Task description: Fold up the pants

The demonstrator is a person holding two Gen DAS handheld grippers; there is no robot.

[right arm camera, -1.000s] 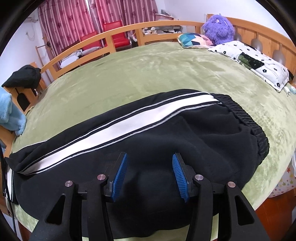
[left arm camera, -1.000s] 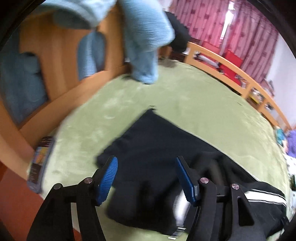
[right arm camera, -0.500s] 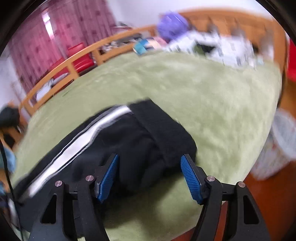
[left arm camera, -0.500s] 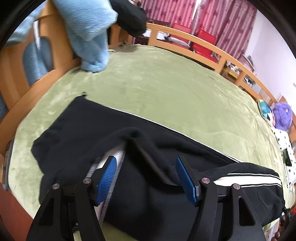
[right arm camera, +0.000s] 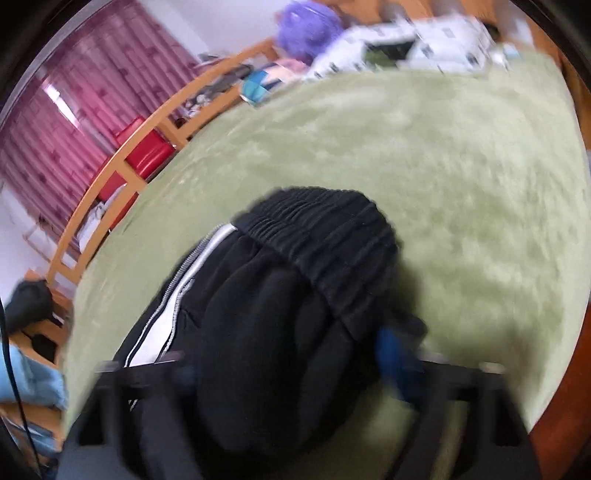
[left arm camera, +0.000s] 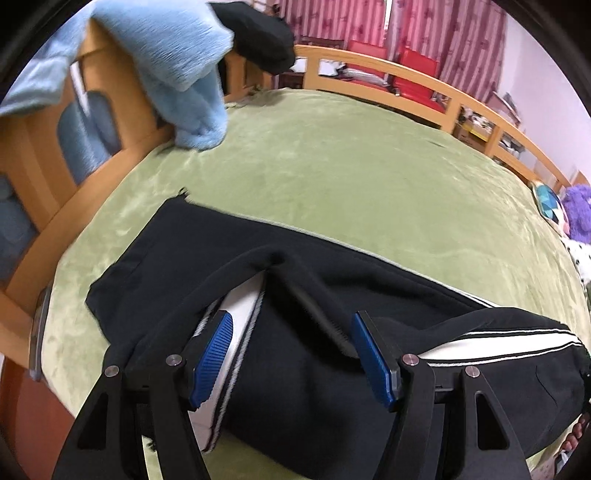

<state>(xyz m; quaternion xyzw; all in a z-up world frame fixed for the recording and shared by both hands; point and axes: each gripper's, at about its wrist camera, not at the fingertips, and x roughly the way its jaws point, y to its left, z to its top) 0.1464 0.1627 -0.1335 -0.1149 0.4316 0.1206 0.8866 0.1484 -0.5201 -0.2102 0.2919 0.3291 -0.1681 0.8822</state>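
Black pants [left arm camera: 295, 369] with a white side stripe lie on the green bed cover [left arm camera: 332, 155], leg ends toward the left, one leg partly rumpled over the other. My left gripper [left arm camera: 291, 354] is open, its blue pads just above the leg fabric near the stripe. In the right wrist view the elastic waistband [right arm camera: 317, 236] and upper pants [right arm camera: 266, 332] bulge up between the fingers of my right gripper [right arm camera: 288, 369]. That view is blurred; one blue pad [right arm camera: 391, 354] shows at the fabric's right side, and the jaws stand wide apart around the cloth.
A light blue blanket [left arm camera: 177, 62] and a black garment [left arm camera: 258, 29] hang on the wooden bed frame [left arm camera: 369, 66] at the far left. A purple plush toy [right arm camera: 306, 26] and pillows [right arm camera: 406, 51] lie at the bed's head. The bed edge is close below both grippers.
The left gripper has swung right along the legs and settled over the striped fold. The right gripper has swept toward the waistband end and dropped closer, with fabric now bulging between its fingers.
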